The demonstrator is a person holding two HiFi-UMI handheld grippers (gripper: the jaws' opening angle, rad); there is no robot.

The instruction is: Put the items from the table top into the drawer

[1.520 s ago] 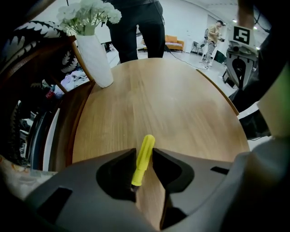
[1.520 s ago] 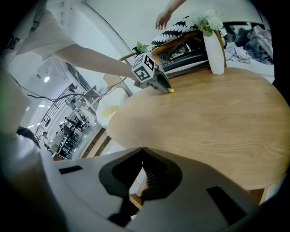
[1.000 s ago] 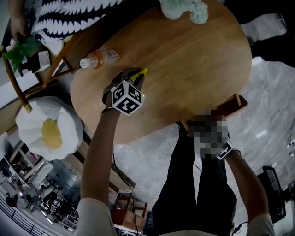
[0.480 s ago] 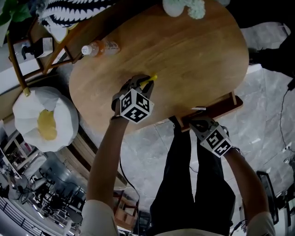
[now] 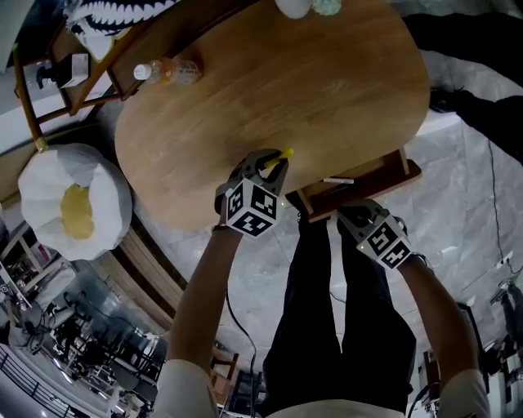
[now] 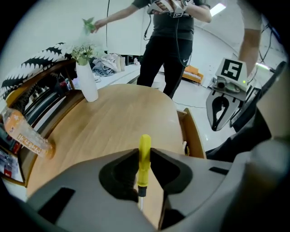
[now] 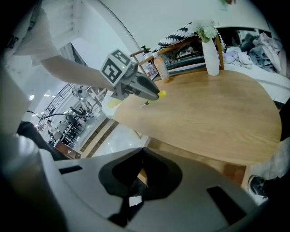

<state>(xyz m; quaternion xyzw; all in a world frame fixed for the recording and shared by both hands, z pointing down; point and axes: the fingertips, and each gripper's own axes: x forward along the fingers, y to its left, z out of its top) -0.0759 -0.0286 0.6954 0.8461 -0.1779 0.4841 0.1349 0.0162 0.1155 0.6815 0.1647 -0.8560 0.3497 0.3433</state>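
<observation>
Yellow-handled screwdriver is off the surface, clamped by its handle between the jaws of the left gripper, with its thin metal shaft pointing back toward the person. It hangs over the 5 o'clock rim of the round wooden surface, just beside the open wooden drawer but not yet over it. I judge this item halfway done: picked up, not put away. The drawer stands pulled out from under the rim, and a small slim white item lies inside it. The right gripper sits at the drawer's front, at 6 o'clock from it. Its jaws are drawn together, and I cannot make out whether they pinch the drawer front. On the surface are a clear plastic bottle of orange drink, lying on its side at the 10 o'clock rim, and a white vase of pale flowers at 12 o'clock. If both count as items, most of the job remains
</observation>
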